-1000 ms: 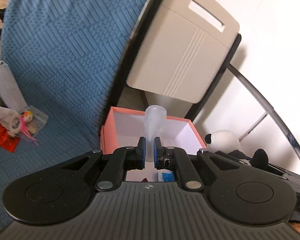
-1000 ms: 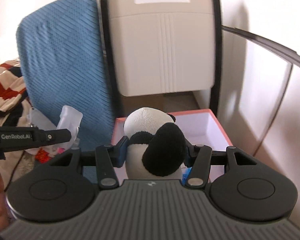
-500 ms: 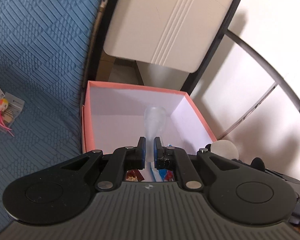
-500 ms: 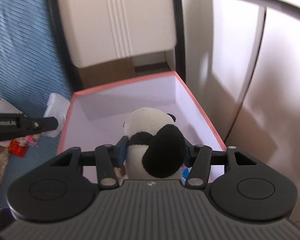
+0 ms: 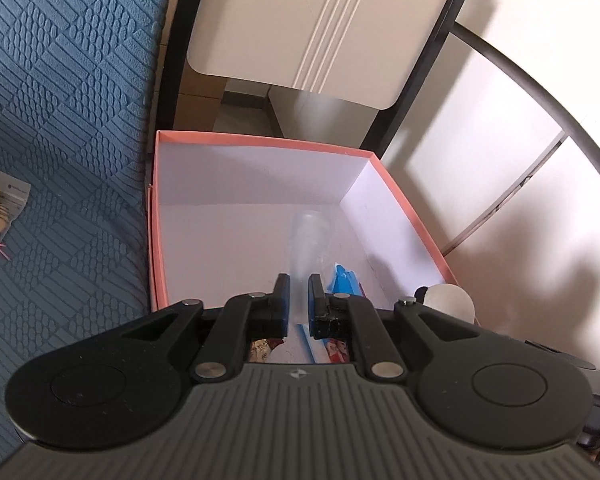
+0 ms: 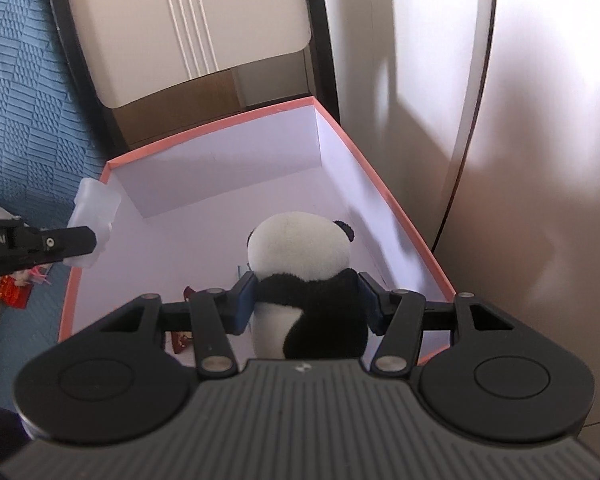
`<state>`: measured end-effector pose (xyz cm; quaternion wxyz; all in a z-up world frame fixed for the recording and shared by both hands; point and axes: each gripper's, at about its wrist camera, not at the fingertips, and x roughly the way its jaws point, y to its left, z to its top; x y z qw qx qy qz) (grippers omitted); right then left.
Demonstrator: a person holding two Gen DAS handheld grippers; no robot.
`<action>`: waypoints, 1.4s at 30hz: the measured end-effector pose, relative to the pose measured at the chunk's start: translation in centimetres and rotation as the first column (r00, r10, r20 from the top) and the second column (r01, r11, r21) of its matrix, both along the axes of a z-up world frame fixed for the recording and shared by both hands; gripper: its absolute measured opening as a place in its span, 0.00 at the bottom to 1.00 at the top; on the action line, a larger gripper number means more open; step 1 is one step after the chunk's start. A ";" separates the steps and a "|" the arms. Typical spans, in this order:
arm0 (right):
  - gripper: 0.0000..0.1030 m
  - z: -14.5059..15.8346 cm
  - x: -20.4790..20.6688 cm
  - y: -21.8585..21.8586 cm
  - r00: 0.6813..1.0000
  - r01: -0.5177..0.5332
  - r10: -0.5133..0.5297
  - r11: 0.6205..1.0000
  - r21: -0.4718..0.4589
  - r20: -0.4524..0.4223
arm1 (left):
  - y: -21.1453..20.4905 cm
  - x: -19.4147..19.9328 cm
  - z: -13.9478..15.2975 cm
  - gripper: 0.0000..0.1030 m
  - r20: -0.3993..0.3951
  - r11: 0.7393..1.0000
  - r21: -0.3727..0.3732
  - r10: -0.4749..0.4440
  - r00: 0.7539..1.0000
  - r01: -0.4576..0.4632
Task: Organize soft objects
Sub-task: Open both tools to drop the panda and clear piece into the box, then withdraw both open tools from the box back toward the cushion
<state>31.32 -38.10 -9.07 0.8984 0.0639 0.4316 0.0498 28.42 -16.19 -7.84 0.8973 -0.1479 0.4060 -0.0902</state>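
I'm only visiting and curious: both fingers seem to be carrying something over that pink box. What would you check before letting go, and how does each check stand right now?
1. Panda plush gripped by the right gripper: ok, pads press both its sides.
2. Panda above the pink box: ok.
3. Translucent soft piece held by the left gripper: ok, pinched between nearly shut fingers.
4. Translucent piece over the box: ok in the left view; the right view shows it near the box's left rim.
5. Free floor space in the box: ok, only small packets at the near end.
6. Height above the box floor: cannot tell.
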 end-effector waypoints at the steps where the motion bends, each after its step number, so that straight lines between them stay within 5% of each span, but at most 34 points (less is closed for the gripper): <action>1: 0.57 -0.2 0.1 -0.2 1.000 0.004 -0.004 1.000 0.003 -0.005 | -0.1 0.0 0.0 0.12 -0.001 1.000 -0.002 -0.002 1.000 0.002; 6: 0.67 0.2 0.2 -1.0 1.000 0.028 -0.028 0.999 0.016 -0.013 | -0.1 0.1 0.1 0.41 -0.018 1.000 0.001 -0.004 1.000 0.004; 28: 0.67 8.1 -2.5 3.8 0.990 -0.056 0.056 0.998 0.000 0.130 | 3.3 -5.5 7.4 0.41 0.202 1.000 0.000 0.030 0.979 -0.031; 42: 0.67 9.2 -3.8 9.2 0.975 -0.163 0.160 0.987 0.007 0.154 | 8.0 -8.8 8.2 0.41 0.264 0.996 0.019 0.081 0.961 -0.090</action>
